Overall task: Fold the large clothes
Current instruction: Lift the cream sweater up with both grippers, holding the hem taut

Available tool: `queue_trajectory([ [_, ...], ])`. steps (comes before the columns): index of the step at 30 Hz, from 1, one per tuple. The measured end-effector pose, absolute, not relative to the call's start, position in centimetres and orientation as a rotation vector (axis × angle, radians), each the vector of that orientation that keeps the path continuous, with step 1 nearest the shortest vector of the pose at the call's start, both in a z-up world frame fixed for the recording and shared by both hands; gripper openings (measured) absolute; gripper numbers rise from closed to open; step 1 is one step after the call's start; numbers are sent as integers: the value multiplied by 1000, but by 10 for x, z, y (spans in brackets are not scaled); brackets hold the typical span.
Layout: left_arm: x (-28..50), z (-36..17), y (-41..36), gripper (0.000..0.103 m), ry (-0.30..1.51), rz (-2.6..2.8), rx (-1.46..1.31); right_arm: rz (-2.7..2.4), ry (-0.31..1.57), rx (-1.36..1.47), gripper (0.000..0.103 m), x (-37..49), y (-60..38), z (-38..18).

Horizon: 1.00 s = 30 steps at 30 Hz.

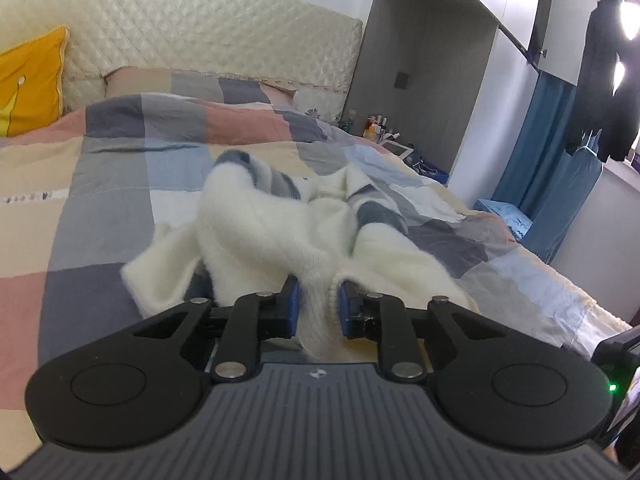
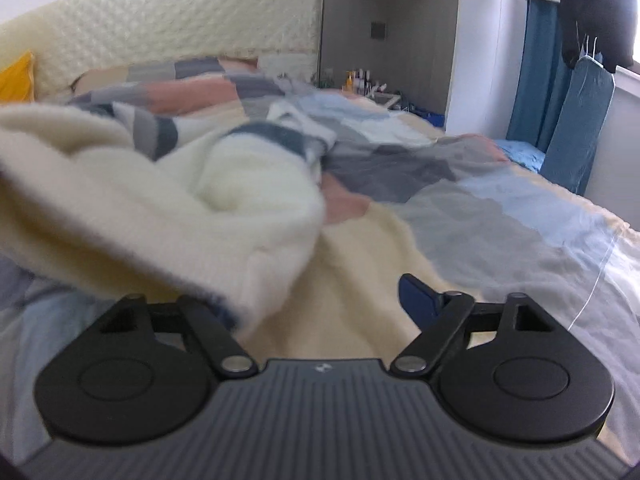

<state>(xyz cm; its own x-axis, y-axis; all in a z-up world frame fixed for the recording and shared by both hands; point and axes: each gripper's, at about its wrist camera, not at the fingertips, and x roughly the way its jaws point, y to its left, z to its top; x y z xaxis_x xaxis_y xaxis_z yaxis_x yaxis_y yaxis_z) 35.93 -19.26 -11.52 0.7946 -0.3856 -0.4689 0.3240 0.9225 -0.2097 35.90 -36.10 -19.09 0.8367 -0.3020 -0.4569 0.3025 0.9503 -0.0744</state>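
A fluffy cream sweater (image 1: 276, 236) with grey-blue stripes lies crumpled on the patchwork bedspread (image 1: 100, 184). My left gripper (image 1: 317, 304) is shut on a bunched edge of the sweater, with fabric pinched between its blue pads. In the right wrist view the same sweater (image 2: 168, 208) spreads across the left half, lifted and blurred. My right gripper (image 2: 320, 300) is open. Its right blue finger (image 2: 418, 294) is bare, and its left finger is hidden under the sweater's hem.
The padded cream headboard (image 1: 200, 28) and a yellow pillow (image 1: 32, 80) are at the back. A bedside shelf with small bottles (image 1: 376, 126) stands at the far right of the bed. Blue curtains (image 1: 532, 140) and dark hanging clothes (image 1: 608, 80) are at the right.
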Motion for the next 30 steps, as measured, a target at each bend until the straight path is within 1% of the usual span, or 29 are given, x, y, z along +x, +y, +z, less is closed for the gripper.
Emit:
queue_trajectory([
  [5, 347, -107, -190, 23, 539, -361, -143, -239, 407, 32, 69, 353, -373, -174],
  [6, 346, -108, -188, 23, 546, -363, -151, -221, 407, 35, 66, 353, -373, -171],
  [8, 346, -110, -189, 23, 558, -382, -153, -173, 414, 72, 42, 355, -378, -163],
  [9, 344, -112, -190, 23, 563, -383, -151, -155, 418, 82, 35, 357, -377, -160],
  [10, 343, -114, -191, 23, 568, -384, -145, -137, 424, 73, 19, 359, -374, -159],
  [11, 342, -116, -193, 23, 571, -377, -133, -131, 428, 53, 16, 360, -370, -156],
  [14, 344, -123, -193, 24, 589, -371, -121, -102, 405, 44, 14, 356, -365, -149],
  [17, 350, -131, -197, 29, 623, -377, -88, -85, 398, 49, 13, 351, -363, -142],
  [19, 350, -138, -203, 41, 632, -370, -29, -74, 388, 43, 12, 348, -360, -138],
  [21, 347, -146, -212, 64, 631, -367, 63, -60, 380, 45, 12, 345, -358, -134],
  [22, 343, -148, -218, 68, 618, -366, 114, -55, 377, 46, 12, 344, -357, -132],
  [23, 336, -151, -226, 70, 588, -354, 177, -49, 374, 49, 12, 343, -356, -130],
  [26, 328, -158, -237, 71, 532, -296, 293, -44, 362, 42, 12, 341, -353, -127],
  [30, 327, -158, -238, 71, 462, -207, 326, -42, 364, 42, 12, 340, -351, -127],
])
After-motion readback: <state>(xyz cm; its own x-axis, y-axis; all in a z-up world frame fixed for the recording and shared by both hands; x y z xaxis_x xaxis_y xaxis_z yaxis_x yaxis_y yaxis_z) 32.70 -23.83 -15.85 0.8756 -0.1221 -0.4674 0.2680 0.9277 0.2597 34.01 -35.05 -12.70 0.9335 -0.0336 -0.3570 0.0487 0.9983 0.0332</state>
